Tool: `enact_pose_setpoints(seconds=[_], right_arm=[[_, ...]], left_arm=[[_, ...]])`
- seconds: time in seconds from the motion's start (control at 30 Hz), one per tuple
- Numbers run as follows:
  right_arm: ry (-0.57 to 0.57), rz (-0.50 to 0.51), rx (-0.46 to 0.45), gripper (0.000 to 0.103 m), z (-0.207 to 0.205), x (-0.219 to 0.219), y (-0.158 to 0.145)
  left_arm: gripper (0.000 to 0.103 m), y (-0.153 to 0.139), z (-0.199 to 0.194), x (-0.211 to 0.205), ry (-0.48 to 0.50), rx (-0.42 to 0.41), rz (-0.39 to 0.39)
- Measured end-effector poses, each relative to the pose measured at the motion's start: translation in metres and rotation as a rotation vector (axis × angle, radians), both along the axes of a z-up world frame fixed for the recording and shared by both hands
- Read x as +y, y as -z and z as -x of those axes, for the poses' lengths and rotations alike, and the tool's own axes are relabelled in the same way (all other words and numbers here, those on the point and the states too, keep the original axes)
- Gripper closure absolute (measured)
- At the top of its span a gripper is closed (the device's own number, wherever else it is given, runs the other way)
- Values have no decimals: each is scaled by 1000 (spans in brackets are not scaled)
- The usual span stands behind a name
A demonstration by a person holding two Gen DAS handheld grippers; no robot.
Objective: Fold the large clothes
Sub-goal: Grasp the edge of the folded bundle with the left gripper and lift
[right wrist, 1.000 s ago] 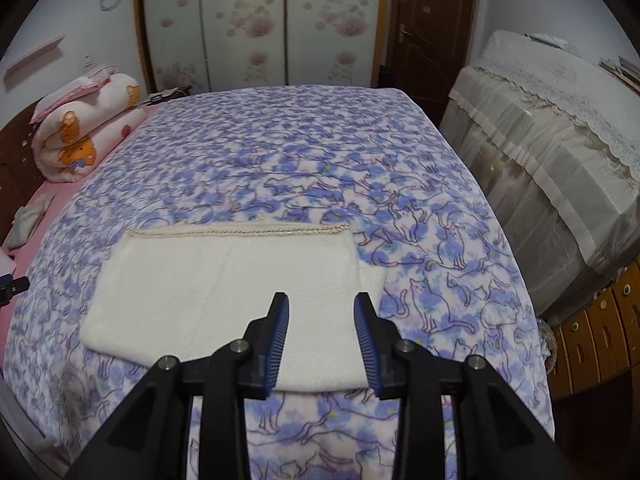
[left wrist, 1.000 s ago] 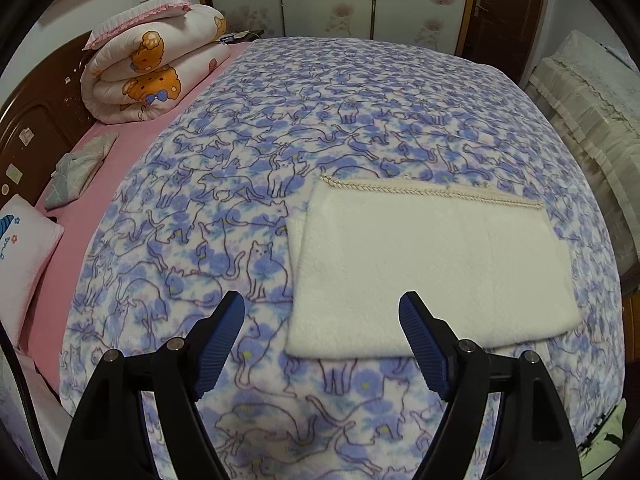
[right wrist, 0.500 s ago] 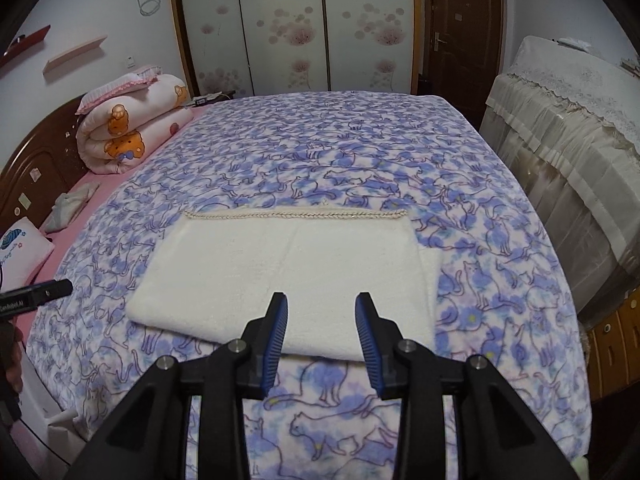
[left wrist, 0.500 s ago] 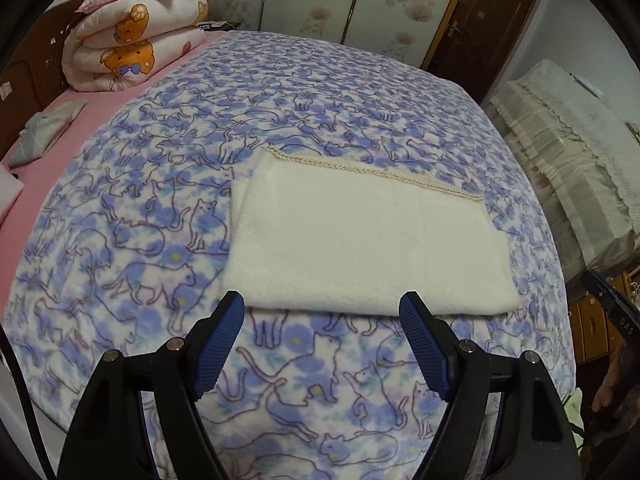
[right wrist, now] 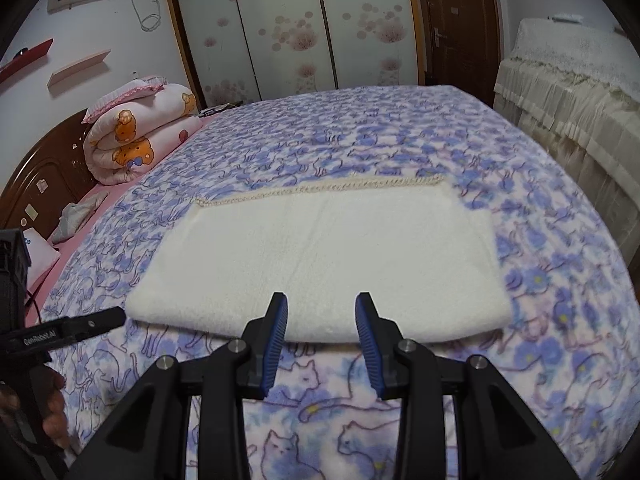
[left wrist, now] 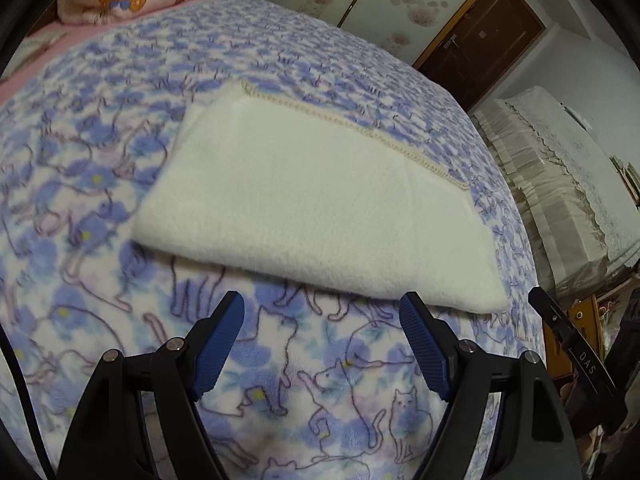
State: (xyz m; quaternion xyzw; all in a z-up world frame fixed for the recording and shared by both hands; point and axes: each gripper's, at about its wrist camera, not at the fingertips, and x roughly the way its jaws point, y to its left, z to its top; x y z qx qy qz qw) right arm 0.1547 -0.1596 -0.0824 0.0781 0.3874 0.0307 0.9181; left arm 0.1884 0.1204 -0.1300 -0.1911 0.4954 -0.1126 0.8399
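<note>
Folded cream cloth (right wrist: 320,256) long axis crosswise, stitched edge toward wardrobe (right wrist: 288,24), flat on cat-print blanket (right wrist: 400,132), left gripper (left wrist: 322,316) wide apart, right gripper (right wrist: 321,312) narrowly parted, both empty.

A bed (right wrist: 120,196) with a pink sheet carries a blue cat-print fleece blanket (right wrist: 400,136). On the blanket lies a folded cream cloth (right wrist: 320,248), stitched edge farthest away. A rolled bear-print quilt (right wrist: 136,140) sits by the headboard (right wrist: 44,180).

Folded cloth (right wrist: 320,256) lies on the bedspread (right wrist: 400,136) — rolled quilt (right wrist: 136,140) behind, to its left
</note>
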Motion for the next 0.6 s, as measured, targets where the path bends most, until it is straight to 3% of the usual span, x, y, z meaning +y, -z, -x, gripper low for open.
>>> enact_pose_setpoints(seconds=[0.3,0.43,0.6], right_arm=[[0,-44,19,68,-27,12,54],[-16,-43,18,68,-44,16,69],[-21,-62,45,68,-64,21,91]], left_arm=[[25,95,-35,14,-112,58,180],[25,114,-51,23,-176,-3,234],[25,126,-77,30,-240,-59,245]])
